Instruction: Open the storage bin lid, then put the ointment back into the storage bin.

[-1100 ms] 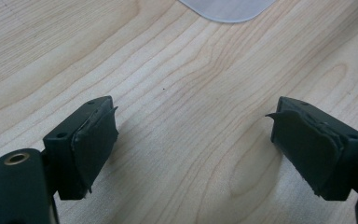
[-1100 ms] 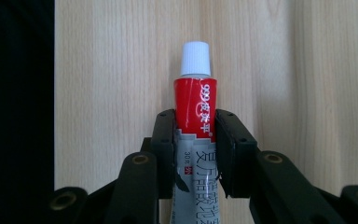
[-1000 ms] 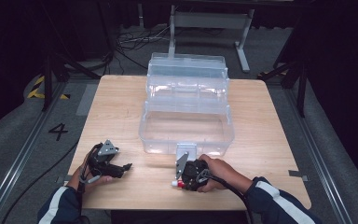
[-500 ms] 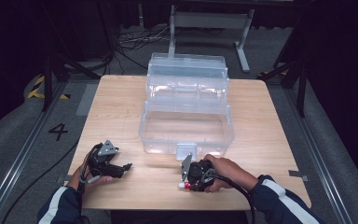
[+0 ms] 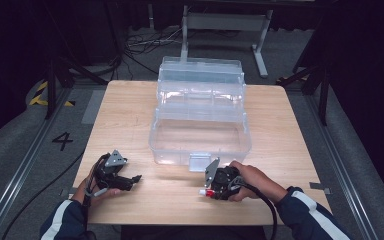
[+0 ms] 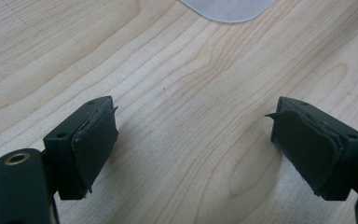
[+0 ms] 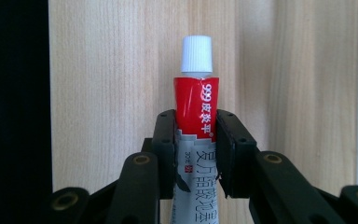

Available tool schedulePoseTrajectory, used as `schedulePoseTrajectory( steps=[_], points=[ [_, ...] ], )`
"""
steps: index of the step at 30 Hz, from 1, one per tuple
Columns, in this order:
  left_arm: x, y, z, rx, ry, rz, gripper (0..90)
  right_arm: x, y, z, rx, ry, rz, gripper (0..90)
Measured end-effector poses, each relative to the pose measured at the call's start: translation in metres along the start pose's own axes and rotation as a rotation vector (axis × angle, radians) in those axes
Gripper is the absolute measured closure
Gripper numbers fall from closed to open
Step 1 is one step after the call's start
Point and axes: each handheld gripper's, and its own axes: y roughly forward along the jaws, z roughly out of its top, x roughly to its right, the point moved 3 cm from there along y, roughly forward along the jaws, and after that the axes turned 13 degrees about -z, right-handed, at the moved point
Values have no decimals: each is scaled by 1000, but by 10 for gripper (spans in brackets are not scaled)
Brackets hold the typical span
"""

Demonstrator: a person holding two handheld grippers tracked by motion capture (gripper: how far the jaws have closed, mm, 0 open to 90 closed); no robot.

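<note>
One clear box [image 5: 200, 135] open, tube [image 7: 196, 112] clamped in right gripper [image 7: 196, 140] jaws

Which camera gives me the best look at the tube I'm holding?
The right gripper view: the tube, red and grey with a white cap, stands clamped between the right gripper jaws. The high view gives just a red-and-white speck at that gripper.
</note>
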Motion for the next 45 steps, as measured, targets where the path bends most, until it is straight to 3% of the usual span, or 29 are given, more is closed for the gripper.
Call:
schedulePoseTrajectory(
  steps=[7, 19, 29, 45],
  points=[
    [-1, 0, 1, -7, 7, -9, 135, 5, -14, -10, 48, 34, 1, 714],
    [-1, 0, 1, -7, 9, -9, 135, 10, -33, -19, 98, 83, -53, 714],
    [-2, 1, 2, -8, 9, -14, 127, 16, -46, -23, 146, 82, -73, 714],
    [-2, 2, 3, -15, 13, -9, 111, 30, -80, -35, 239, 145, -163, 714]
  ],
)
